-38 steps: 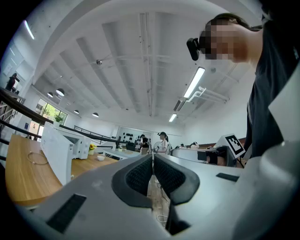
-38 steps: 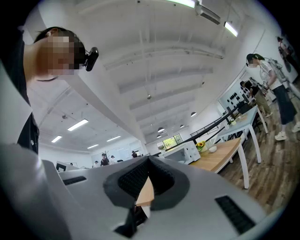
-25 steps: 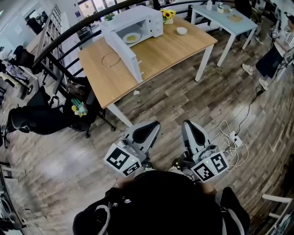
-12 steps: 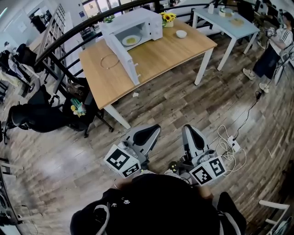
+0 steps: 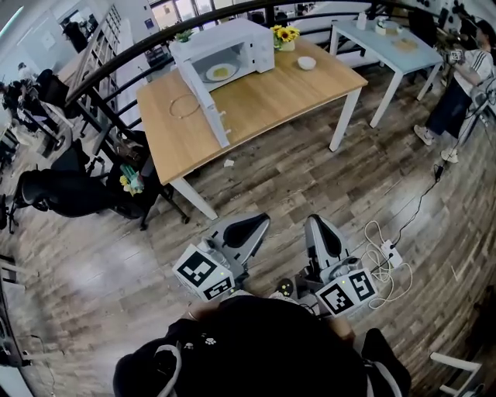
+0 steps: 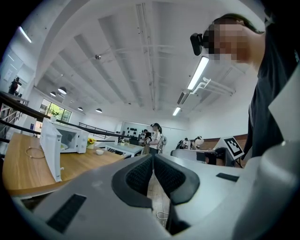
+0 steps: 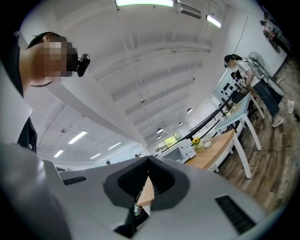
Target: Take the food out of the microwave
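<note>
Both with jaws together and empty: left gripper (image 5: 261, 221) and right gripper (image 5: 316, 223), well apart from the open microwave (image 5: 256, 40).

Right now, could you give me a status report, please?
Left hand-held gripper shut, right hand-held gripper shut, both empty. Food on plate inside microwave, door open. Path looks clear.

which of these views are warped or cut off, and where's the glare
Head view: fisheye bows the wooden table and the black railing; pale sheen on the floor at left. Left gripper view: dark round vignette, the left hand-held gripper filling the lower half. Right gripper view: ceiling strip light at top blown out, same vignette.
</note>
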Tool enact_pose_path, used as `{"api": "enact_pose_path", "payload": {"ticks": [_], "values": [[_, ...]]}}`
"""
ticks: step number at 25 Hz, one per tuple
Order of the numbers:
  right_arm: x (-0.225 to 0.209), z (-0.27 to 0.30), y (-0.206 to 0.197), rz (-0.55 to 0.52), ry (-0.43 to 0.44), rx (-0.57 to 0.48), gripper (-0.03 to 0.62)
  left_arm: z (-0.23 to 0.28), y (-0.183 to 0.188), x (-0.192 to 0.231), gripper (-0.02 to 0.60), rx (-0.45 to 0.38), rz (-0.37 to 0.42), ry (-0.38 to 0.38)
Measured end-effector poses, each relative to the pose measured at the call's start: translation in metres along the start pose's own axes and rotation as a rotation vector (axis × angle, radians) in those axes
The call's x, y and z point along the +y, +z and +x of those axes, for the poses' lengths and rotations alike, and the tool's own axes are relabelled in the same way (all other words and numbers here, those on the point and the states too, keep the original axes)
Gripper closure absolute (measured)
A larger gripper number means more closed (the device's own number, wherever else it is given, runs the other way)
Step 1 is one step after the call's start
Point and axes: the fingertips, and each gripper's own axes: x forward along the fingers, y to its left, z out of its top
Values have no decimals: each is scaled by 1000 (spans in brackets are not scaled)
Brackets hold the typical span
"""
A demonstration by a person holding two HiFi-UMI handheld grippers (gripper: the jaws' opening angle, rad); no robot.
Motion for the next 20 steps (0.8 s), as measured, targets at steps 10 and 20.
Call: {"api": "enact_pose_path", "payload": {"ticks": [10, 20], "values": [[-31, -11, 13, 22, 35, 16, 594, 21, -4, -4, 560, -1, 3, 72], [-45, -22, 25, 16, 9, -4, 594, 35, -6, -3, 560, -6, -17, 83]]}}
